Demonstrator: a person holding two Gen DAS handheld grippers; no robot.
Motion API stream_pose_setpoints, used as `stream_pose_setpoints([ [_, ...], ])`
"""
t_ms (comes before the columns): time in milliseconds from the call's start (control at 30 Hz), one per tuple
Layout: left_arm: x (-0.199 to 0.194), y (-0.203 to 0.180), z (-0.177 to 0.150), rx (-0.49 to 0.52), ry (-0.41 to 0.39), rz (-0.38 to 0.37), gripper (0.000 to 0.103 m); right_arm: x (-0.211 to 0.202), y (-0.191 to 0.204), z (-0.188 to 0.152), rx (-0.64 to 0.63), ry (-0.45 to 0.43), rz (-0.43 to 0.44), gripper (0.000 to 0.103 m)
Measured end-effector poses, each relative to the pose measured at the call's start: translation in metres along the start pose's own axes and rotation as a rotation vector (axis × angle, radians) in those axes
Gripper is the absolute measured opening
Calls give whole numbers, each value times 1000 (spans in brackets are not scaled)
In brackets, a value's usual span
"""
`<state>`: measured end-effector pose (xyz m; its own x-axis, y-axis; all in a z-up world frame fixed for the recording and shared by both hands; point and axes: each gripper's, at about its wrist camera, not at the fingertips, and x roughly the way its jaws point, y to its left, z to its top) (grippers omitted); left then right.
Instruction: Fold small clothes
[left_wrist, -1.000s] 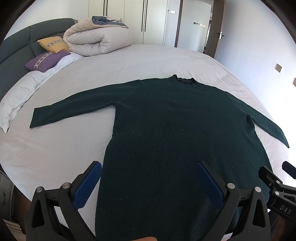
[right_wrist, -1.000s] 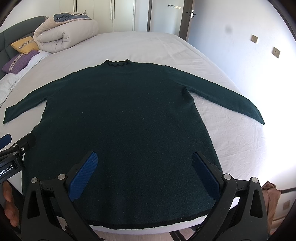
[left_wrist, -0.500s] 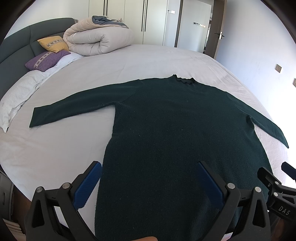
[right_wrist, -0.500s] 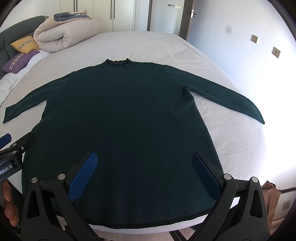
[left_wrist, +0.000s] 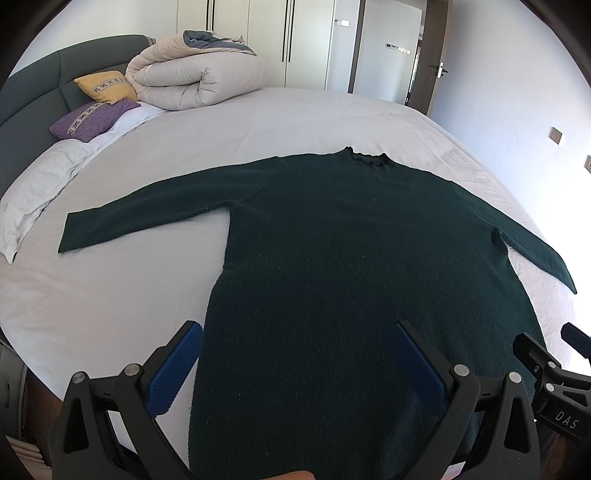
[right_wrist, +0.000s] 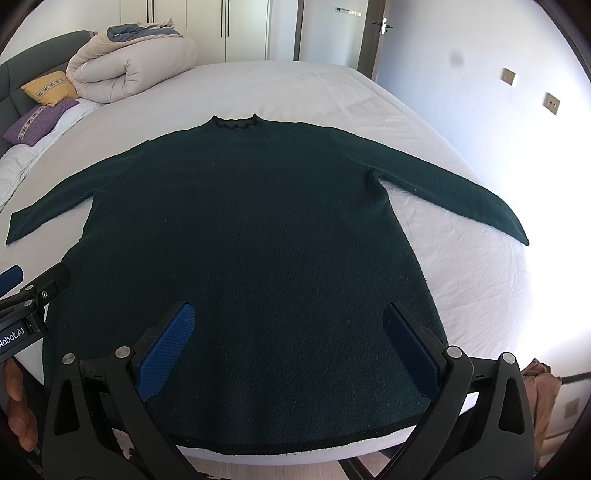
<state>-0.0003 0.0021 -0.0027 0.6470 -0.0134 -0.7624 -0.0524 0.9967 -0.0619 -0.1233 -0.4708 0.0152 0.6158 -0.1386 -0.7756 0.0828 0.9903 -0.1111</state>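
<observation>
A dark green long-sleeved sweater (left_wrist: 332, 258) lies flat on the white bed, neck away from me, both sleeves spread out; it also shows in the right wrist view (right_wrist: 251, 229). My left gripper (left_wrist: 295, 354) is open and empty, held above the sweater's lower left part. My right gripper (right_wrist: 288, 332) is open and empty, held above the lower right part near the hem (right_wrist: 295, 441). The left sleeve end (left_wrist: 74, 232) and the right sleeve end (right_wrist: 513, 229) lie flat on the sheet.
A rolled beige duvet (left_wrist: 199, 81), a yellow pillow (left_wrist: 105, 86) and a purple pillow (left_wrist: 92, 118) sit at the head of the bed by the dark headboard (left_wrist: 37, 88). The bed's near edge (right_wrist: 295, 452) runs just under the hem. Wardrobe and door stand behind.
</observation>
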Motion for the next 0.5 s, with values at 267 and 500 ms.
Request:
stream_pose_setpoints([
  [267, 0, 0, -1, -2, 2, 0, 103, 2, 1, -3, 1, 2, 0, 103],
  [500, 0, 1, -1, -2, 3, 0, 103, 3, 1, -4, 1, 3, 0, 103],
])
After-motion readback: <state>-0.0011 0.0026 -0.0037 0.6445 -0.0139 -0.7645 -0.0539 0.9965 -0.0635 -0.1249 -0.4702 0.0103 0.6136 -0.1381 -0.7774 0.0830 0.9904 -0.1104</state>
